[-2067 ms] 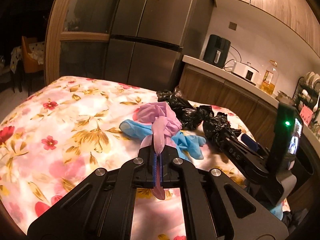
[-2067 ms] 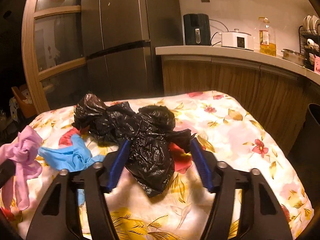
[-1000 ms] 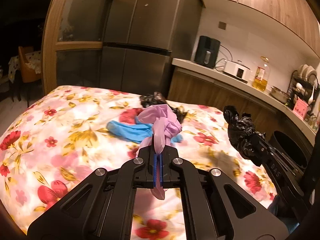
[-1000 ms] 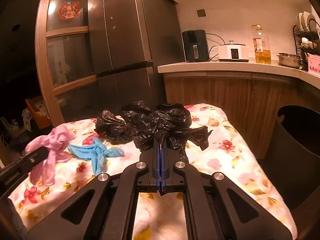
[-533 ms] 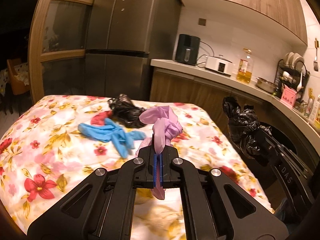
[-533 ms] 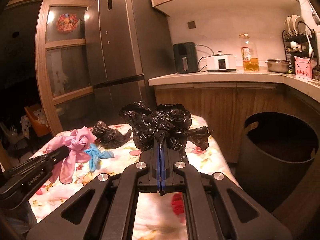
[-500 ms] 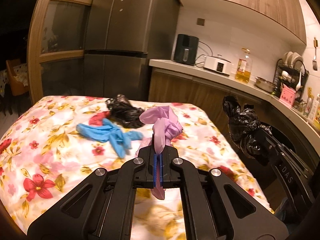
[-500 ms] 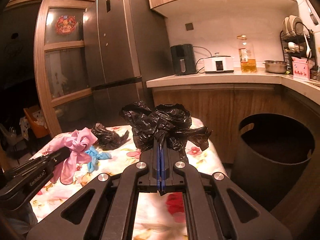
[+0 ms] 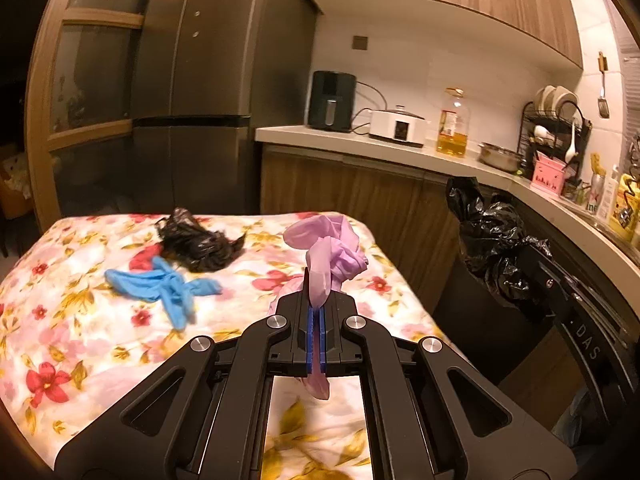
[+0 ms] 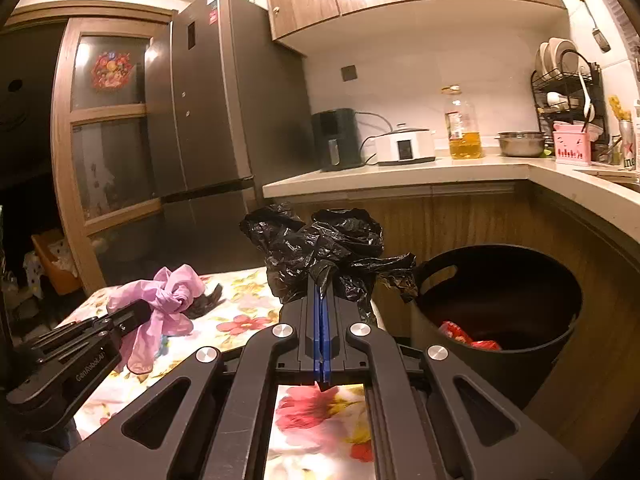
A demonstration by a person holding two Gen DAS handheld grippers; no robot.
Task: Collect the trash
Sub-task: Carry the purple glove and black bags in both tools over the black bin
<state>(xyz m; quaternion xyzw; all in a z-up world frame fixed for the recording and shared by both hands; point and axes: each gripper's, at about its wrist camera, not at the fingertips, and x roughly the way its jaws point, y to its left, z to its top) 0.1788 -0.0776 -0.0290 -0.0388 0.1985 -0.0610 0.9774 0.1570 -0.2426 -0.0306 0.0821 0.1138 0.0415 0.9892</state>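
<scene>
We've swung both loads off the floral table (image 9: pixel 72 320) toward the black bin (image 10: pixel 500 312): left gripper (image 9: pixel 317 320) still clamped on the pink glove (image 9: pixel 332 256), right gripper (image 10: pixel 321 320) on the black bag (image 10: pixel 324 248); blue glove (image 9: pixel 168 288) left behind.

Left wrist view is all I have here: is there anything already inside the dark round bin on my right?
Observer: Yes. In the right wrist view the black round plastic bin holds red wrappers at the bottom.
Operator: How does the crumpled black plastic bag sit in the right gripper?
Observer: The right gripper is shut on the crumpled black plastic bag, which bunches above its tips.
Operator: Is the bin's rim plain?
Observer: No, there is a slot handle cut into its near left wall.
</scene>
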